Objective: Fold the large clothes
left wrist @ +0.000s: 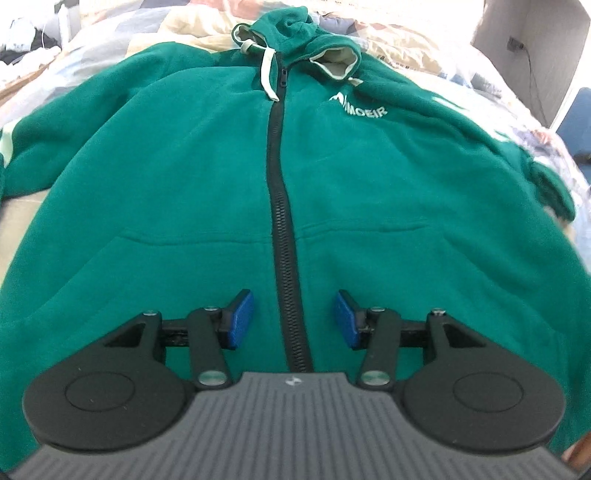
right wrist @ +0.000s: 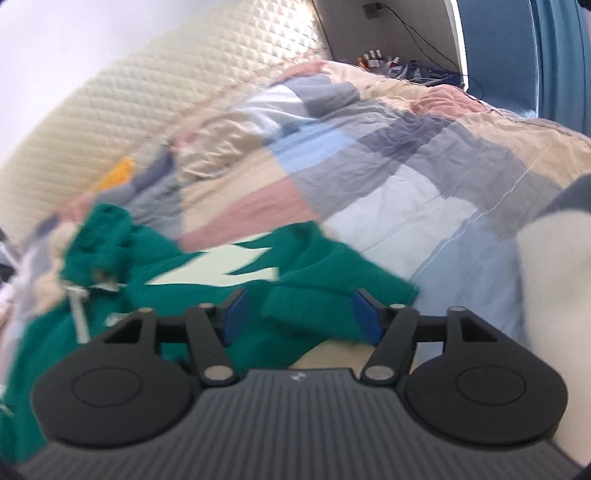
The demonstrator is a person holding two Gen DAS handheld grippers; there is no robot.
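Green hoodie (left wrist: 184,177) lies flat on the bed (right wrist: 424,173), front side up, with its black zipper (left wrist: 279,206) closed and running straight down the middle. The hood (left wrist: 295,33) is at the far end, crumpled against the patchwork blanket (right wrist: 369,147), and two pale drawstrings (left wrist: 267,70) hang from the collar. A white logo (left wrist: 356,105) sits on the chest, right of the zipper in the left wrist view. Both sleeves spread out toward the side edges of the bed; the one on the right of that view ends in a bunched cuff (left wrist: 554,192). The left gripper (left wrist: 293,319) hovers over the lower part of the hoodie, near the hem, with the zipper passing between its blue pads (left wrist: 240,319). Its jaws are spread apart and they pinch nothing. In the right wrist view, which is blurred, the right gripper (right wrist: 301,317) is over the sleeve (right wrist: 321,273) with the pale zigzag mark (right wrist: 229,266), close to the side edge of the bed. Its jaws are spread too, and a fold of the green sleeve lies between the pads (right wrist: 234,317), but the pads do not press on it. A quilted cream headboard (right wrist: 147,96) stands at the far edge of the bed, and a small shelf with bottles (right wrist: 376,59) and a cable (right wrist: 417,33) is in the far corner of the room.
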